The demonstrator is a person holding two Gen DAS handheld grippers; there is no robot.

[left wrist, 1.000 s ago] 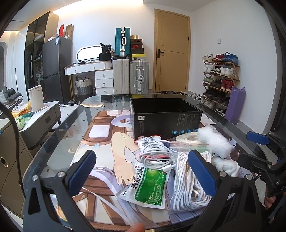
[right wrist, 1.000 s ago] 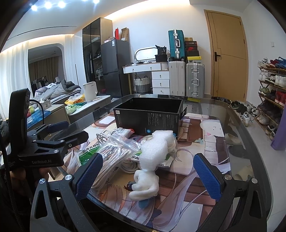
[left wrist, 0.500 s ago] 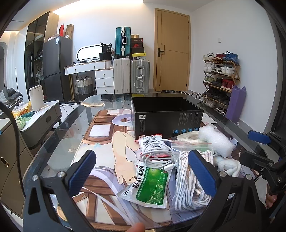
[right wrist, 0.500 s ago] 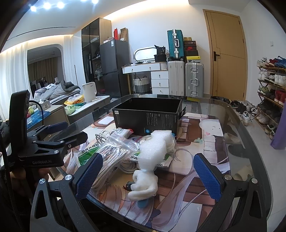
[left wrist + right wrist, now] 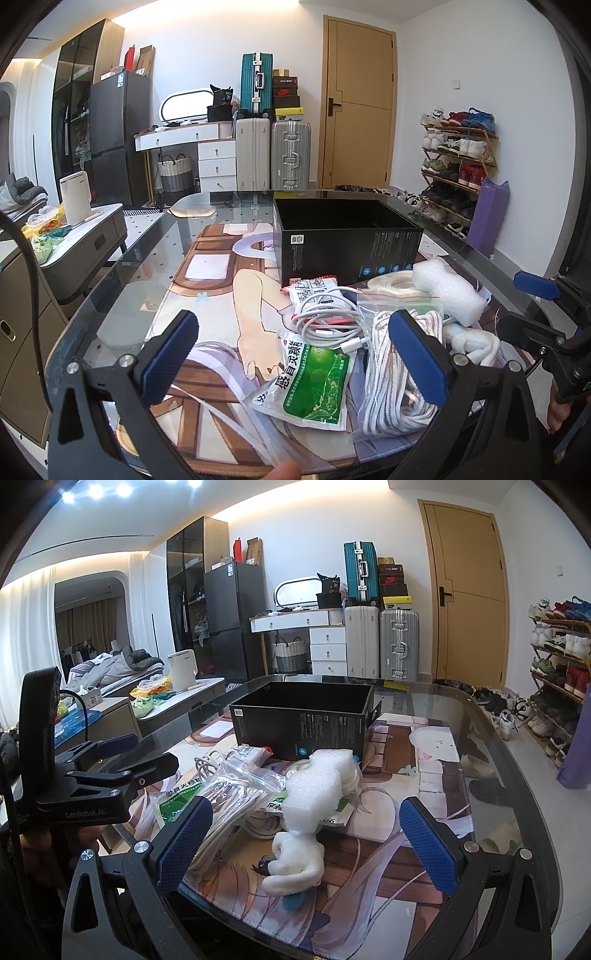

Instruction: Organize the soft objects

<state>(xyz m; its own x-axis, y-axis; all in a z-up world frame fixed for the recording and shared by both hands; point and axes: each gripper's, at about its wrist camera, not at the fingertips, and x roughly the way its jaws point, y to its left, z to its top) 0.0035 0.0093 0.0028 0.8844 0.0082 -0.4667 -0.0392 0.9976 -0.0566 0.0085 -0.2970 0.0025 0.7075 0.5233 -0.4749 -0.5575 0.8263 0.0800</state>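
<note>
An open black box stands on the glass table. In front of it lies a pile of soft items: a green sachet, a white cable, a clear bag of white rope, white foam wrap and a white plush toy. My left gripper is open and empty, just above the pile's near side. My right gripper is open and empty, with the plush toy between its fingers' line.
A printed mat covers the glass table. A grey side cabinet stands left. Suitcases, a door and a shoe rack are at the back and right. The left gripper shows in the right wrist view.
Almost nothing. Both views shifted slightly; both grippers stay open above the pile.
</note>
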